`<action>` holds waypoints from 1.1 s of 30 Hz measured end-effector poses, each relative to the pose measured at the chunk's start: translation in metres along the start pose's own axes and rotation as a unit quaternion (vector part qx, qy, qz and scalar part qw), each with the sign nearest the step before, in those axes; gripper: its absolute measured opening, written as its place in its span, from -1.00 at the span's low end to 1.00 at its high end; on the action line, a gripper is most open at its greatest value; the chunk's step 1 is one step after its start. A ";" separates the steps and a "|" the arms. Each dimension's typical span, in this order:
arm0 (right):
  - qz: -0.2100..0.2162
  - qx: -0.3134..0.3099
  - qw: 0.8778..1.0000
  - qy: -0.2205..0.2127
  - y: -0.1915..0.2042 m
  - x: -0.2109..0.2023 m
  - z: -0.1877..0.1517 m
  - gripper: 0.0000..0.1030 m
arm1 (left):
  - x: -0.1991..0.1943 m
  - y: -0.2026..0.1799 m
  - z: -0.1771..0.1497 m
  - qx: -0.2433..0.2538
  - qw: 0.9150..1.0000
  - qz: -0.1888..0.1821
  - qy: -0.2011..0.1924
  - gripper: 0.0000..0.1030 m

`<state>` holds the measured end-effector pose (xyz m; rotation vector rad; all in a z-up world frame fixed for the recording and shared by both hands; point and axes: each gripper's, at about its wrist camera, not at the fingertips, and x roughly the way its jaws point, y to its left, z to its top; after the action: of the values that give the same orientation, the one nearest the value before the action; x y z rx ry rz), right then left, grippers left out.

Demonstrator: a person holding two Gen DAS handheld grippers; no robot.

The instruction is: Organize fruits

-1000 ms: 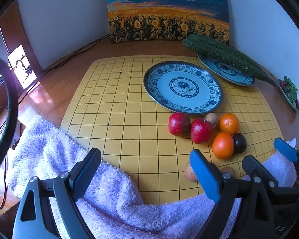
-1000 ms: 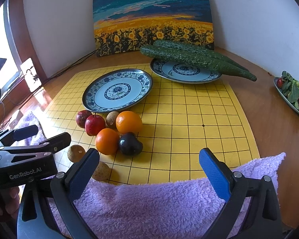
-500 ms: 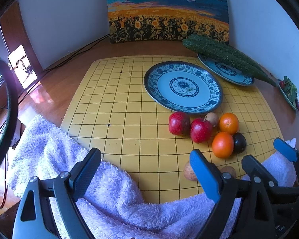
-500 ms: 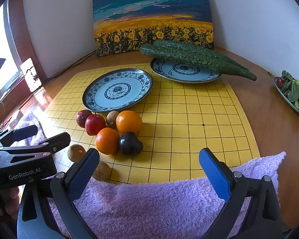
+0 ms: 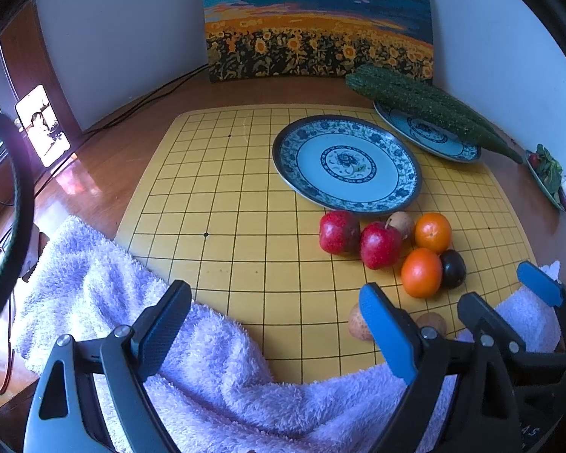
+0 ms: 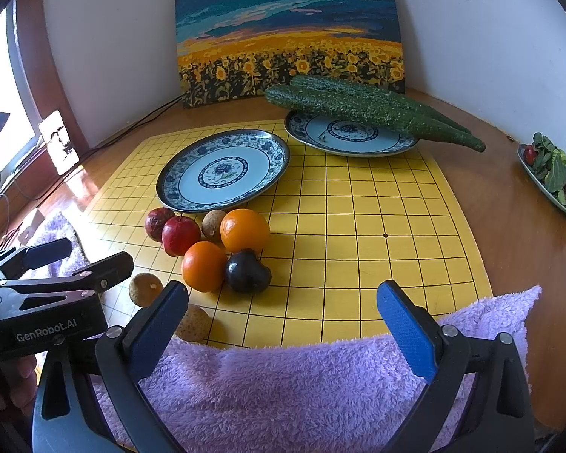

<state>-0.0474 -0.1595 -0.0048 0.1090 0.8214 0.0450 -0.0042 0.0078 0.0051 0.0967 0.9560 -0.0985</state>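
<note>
Fruits ahead-left of the wide-open, empty right gripper look firm, round, roll-prone; left gripper likewise gapes empty; grasp across the widest part.

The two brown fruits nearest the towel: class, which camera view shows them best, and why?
The right wrist view. Both brown fruits sit unobstructed on the yellow mat, just beyond the purple towel. In the left wrist view the left gripper's blue finger partly hides both.

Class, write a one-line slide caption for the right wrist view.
Open right tool over a purple towel, facing loose fruit beside an empty blue-patterned plate.
</note>
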 end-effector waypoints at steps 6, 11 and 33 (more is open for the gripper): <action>0.000 0.000 1.000 0.001 0.000 0.000 0.000 0.98 | 0.000 0.000 -0.001 0.000 1.000 -0.001 0.000 0.83; 0.000 0.000 1.000 0.002 0.000 0.000 -0.001 0.98 | 0.001 0.000 -0.004 0.001 1.000 -0.003 0.003 0.83; 0.000 0.001 1.000 0.005 -0.003 -0.004 -0.001 0.65 | -0.013 -0.001 -0.011 0.015 0.998 -0.056 0.003 0.65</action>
<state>-0.0510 -0.1631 -0.0033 0.1111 0.8304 0.0456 -0.0210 0.0088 0.0093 0.0719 0.9652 -0.2162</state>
